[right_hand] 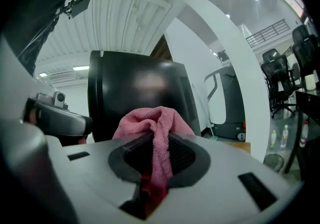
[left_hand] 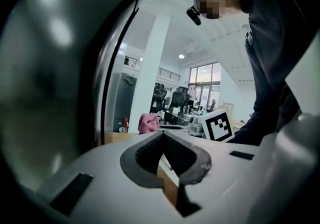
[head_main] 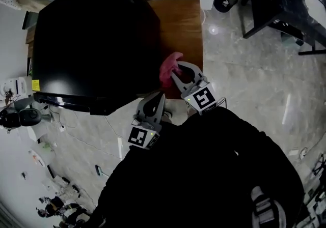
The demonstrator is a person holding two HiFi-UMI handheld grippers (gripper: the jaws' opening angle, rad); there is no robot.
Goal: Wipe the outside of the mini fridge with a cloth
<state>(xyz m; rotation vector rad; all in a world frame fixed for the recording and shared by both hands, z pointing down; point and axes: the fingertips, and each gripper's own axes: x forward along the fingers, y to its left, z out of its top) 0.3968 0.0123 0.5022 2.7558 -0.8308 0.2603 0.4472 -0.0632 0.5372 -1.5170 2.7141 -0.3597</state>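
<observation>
Clamping a pink cloth (right_hand: 159,133) tight in its jaws, the right gripper (head_main: 174,75) has it right up at the side of the black fridge (head_main: 91,38), which sits on a wooden table (head_main: 181,23). Left gripper (left_hand: 162,137) is just beside it, nearer the person, jaws pinched together on nothing, close to the fridge's corner.

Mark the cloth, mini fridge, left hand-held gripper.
pink cloth (right_hand: 150,119), right gripper view, bunched part above the jaws.
mini fridge (head_main: 86,33), head view, black top surface.
left hand-held gripper (left_hand: 161,135), left gripper view, where its shut tips meet.
</observation>
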